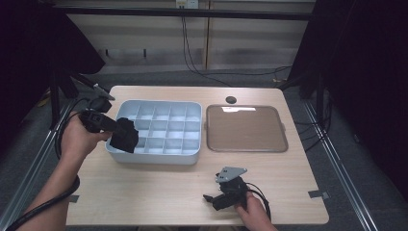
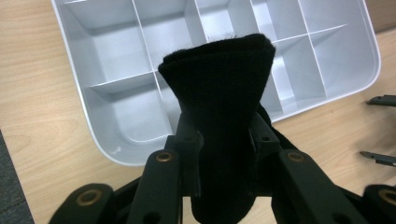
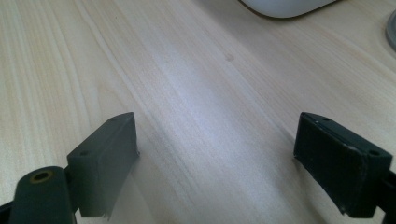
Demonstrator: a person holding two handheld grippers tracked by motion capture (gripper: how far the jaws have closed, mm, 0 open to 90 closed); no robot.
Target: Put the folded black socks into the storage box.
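Pale wooden table (image 1: 159, 187). Left gripper (image 1: 111, 126) pinching black sock (image 2: 219, 93) above tray (image 2: 100, 140) for dropping in; right gripper (image 1: 219, 198) spread, idle.

Divided tray (image 1: 159, 156) left on table (image 1: 159, 192), lid (image 1: 246, 128) just right — sock (image 1: 124, 135) over tray's left edge.

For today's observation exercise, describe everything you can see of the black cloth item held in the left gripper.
The black cloth item looks like soft, knitted fabric, perhaps a folded sock, matte and plain. The left gripper is shut on it, its jaws pinching the middle, so a rounded, thick end sticks out ahead and another part hangs below. In the high view it hangs over the near left corner of the pale grey compartment tray, above the cells rather than resting in one. Only the jaws appear to touch it.
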